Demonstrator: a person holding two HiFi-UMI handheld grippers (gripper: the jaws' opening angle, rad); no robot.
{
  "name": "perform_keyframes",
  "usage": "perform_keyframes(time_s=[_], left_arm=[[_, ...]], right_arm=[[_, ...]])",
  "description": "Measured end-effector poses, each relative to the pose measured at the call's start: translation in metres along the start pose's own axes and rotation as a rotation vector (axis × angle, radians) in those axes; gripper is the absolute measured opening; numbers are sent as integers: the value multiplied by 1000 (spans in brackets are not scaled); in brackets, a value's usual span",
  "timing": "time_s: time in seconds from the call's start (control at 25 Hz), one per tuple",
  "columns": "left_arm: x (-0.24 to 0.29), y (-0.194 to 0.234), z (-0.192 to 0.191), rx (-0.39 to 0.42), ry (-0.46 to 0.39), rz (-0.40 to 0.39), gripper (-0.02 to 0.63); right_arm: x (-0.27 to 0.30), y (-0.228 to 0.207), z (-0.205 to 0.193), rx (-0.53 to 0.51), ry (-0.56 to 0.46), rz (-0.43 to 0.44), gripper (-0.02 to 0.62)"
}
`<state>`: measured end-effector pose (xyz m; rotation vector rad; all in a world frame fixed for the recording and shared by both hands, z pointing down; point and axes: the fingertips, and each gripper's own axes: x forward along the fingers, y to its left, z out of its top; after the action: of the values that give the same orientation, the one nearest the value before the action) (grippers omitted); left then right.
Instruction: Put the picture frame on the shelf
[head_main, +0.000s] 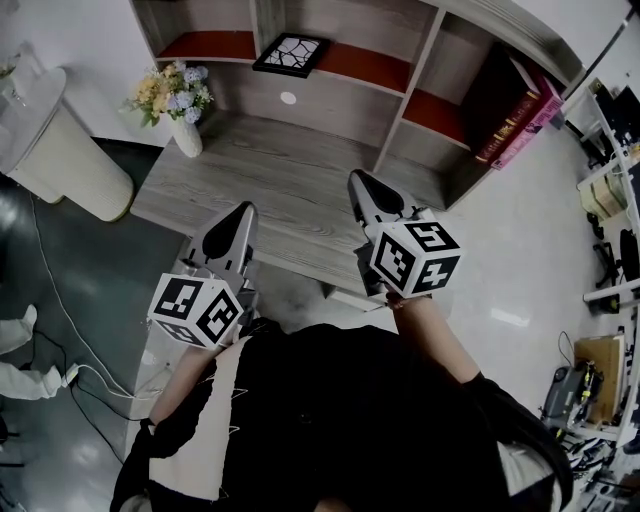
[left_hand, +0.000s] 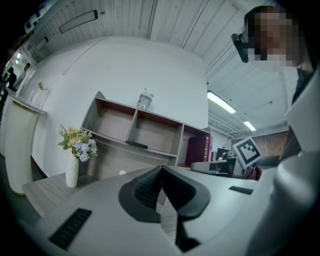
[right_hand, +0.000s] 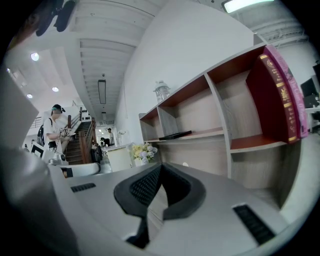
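The picture frame (head_main: 290, 55), black-edged with a white cracked pattern, lies flat on the red-lined board in the middle compartment of the wooden shelf (head_main: 400, 110). It shows as a thin dark slab in the left gripper view (left_hand: 136, 144) and the right gripper view (right_hand: 175, 135). My left gripper (head_main: 243, 210) and right gripper (head_main: 357, 180) hover over the near part of the grey wood desk (head_main: 290, 190), well short of the shelf. Both are shut with nothing between the jaws (left_hand: 161, 168) (right_hand: 161, 166).
A white vase of flowers (head_main: 178, 100) stands at the desk's left end. Dark red and pink books (head_main: 515, 120) lean in the right compartment. A clear bottle (left_hand: 144, 100) sits on top of the shelf. A white round counter (head_main: 60, 160) is at left; people stand far off (right_hand: 55, 130).
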<state>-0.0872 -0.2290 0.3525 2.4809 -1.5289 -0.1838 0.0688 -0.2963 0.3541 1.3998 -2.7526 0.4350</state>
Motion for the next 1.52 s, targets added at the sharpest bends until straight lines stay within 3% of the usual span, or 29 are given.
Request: perform_keyframes(time_s=[1.52], left_arm=[[5,0,1,-3,-4,6,11]], right_arm=[[4,-2,-5,-15,28,14,5]])
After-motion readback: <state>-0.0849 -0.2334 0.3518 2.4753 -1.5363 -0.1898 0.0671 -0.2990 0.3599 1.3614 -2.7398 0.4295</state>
